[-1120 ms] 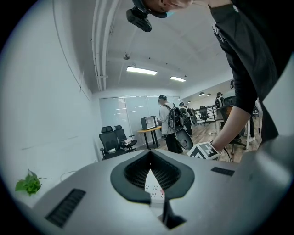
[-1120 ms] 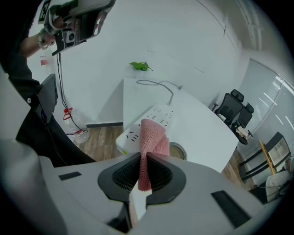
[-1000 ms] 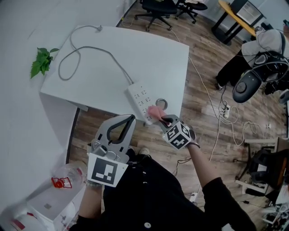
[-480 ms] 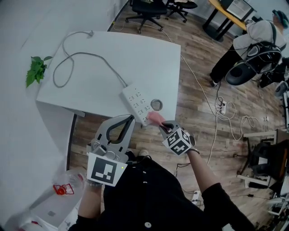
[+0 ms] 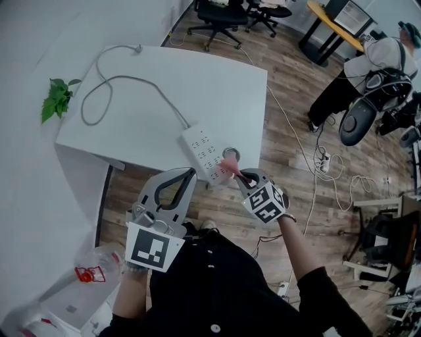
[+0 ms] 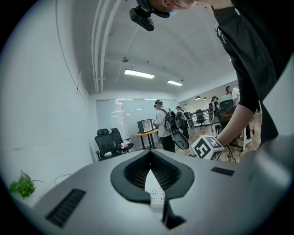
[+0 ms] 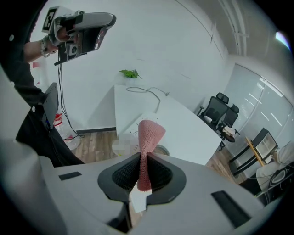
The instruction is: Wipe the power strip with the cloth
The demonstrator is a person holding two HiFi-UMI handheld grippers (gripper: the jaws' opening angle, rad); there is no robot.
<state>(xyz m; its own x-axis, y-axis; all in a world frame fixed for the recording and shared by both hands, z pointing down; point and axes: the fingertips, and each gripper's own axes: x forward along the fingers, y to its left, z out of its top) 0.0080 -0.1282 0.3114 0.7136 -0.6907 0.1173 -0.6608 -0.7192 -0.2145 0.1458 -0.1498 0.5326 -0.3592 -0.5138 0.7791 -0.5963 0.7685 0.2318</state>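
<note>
At frame centre the right gripper [image 5: 241,176], clamped on the pink cloth [image 5: 228,166], holds it beside the power strip's [image 5: 205,150] near end at the counter [image 5: 145,99] edge, seemingly to wipe, while the left gripper [image 5: 191,174] waits lower left, closed and empty.

A: Free room on table [image 5: 217,85]?
B: Far + right part of top bare, open from right edge. Left part: cable [image 5: 170,103] loops from power strip [image 5: 205,153] out to far-left corner. Plant [image 5: 58,99] just off left edge, by wall.
A: Round the strip?
B: Lies diag. at near-right corner. Round cap [image 5: 231,155] just beside its right side, tight gap. R gripper [image 5: 237,174] w/ cloth [image 5: 228,166] at strip's near end. L gripper [image 5: 192,172] off table, near side, jaws together, just left of that end.
A: Floor?
B: Wires [image 5: 320,158] right of table; chairs [image 5: 220,10] beyond far edge; person [image 5: 378,66] well apart, far right.
</note>
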